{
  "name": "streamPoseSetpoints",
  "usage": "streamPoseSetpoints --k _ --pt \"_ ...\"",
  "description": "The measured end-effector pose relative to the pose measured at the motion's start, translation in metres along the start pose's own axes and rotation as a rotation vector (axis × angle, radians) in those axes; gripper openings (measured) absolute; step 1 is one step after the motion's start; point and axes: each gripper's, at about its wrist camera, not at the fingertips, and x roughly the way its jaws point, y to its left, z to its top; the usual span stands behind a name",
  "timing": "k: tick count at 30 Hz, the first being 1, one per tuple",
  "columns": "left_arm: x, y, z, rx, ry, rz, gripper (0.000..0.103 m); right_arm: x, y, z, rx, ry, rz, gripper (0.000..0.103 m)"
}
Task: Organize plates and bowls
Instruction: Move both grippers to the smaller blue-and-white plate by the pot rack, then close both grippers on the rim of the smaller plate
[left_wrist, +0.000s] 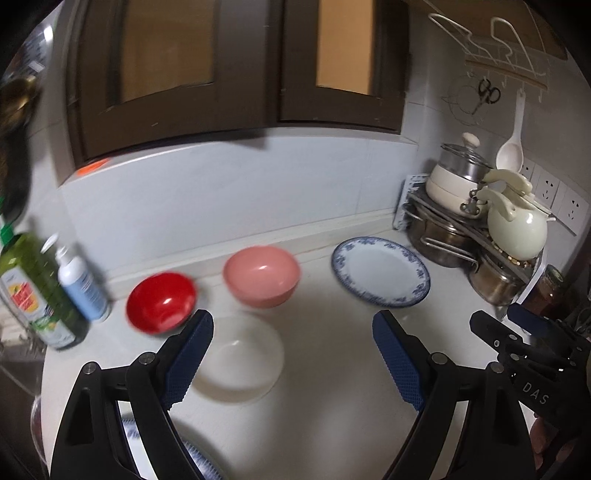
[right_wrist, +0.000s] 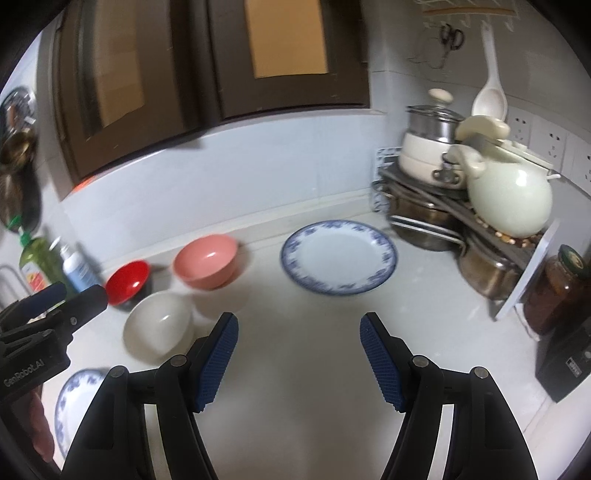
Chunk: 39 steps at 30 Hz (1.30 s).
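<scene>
While both tools are held above the pale counter (right_wrist: 314, 369), nothing is gripped by either. The left tool (left_wrist: 291, 354) is seen with its blue-padded fingers spread wide, and the right tool (right_wrist: 299, 358) is likewise parted, only bare counter showing between its pads. In the left wrist view, a glossy red round bowl (left_wrist: 161, 302) is placed at centre left, with a pink plastic bowl (left_wrist: 261, 275) just beside it to the right, and a white shallow bowl (left_wrist: 240, 356) lies below them, partly hidden by the left finger. A white plate with a blue floral rim (left_wrist: 380, 271) is set at centre right, near a rack of steel pots (left_wrist: 454, 236). A second blue-patterned plate (right_wrist: 74, 402) is glimpsed at the lower left of the right wrist view.
</scene>
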Motion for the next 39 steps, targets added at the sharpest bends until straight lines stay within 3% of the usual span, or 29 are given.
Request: streamPoseSetpoints --k 15,31,39 --pt "0.09 -0.049 0.047 0.037 0.06 -0.03 0.088 0.06 -0.066 0.033 0.112 -0.028 -0.071 0.069" --pt "0.202 -0.069 0.058 0.01 0.087 0.039 0.084 0.161 -0.113 0.047 0.129 -0.002 -0.103 0.069" --pt "0.257 -0.072 0.052 -0.009 0.146 0.027 0.079 0.214 -0.129 0.043 0.17 0.051 -0.102 0.069"
